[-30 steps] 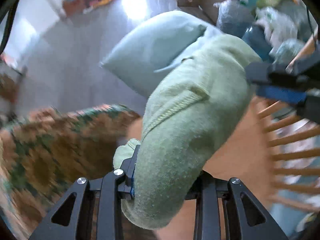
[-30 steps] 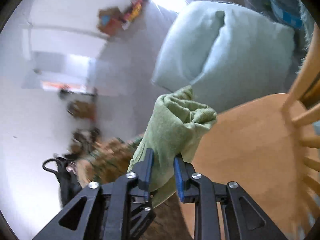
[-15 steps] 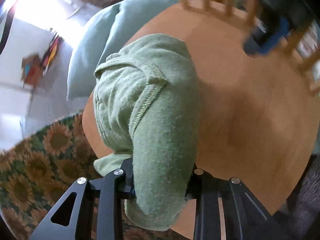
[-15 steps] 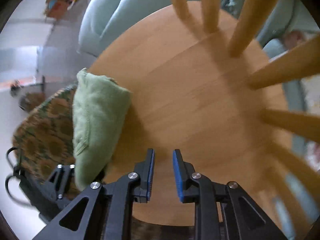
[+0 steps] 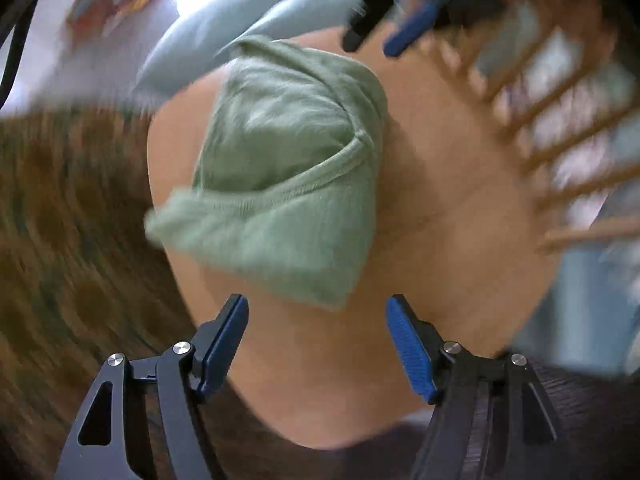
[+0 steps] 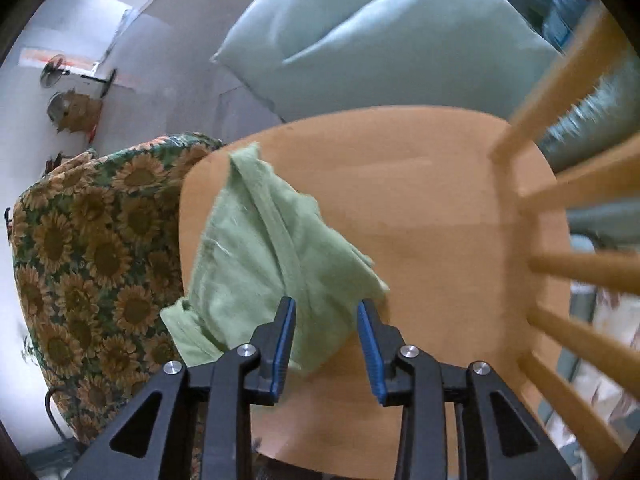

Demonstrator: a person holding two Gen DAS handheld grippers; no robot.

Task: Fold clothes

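A folded green garment (image 5: 288, 184) lies on the round wooden chair seat (image 5: 448, 240), near its left edge. My left gripper (image 5: 317, 310) hovers just short of the garment's near corner; its jaws are opening wide and nothing is between the pads. In the right wrist view the same garment (image 6: 256, 256) rests flat on the seat (image 6: 420, 208). My right gripper (image 6: 326, 307) points down over the garment's near edge with its jaws opening. Cloth shows in the gap, but the pads do not press on it. The right gripper (image 5: 370, 46) also appears, blurred, at the top of the left wrist view.
Wooden spindles (image 6: 580, 268) of the chair back rise on the right. A pale blue pillow (image 6: 380, 32) lies beyond the seat. A sunflower-patterned cloth (image 6: 88, 240) covers a surface at the left. A fan (image 6: 52, 72) stands on the grey floor.
My left gripper has let go of the garment, which now lies on the seat. The right gripper's jaws have spread, and it now stands over the garment's near edge.
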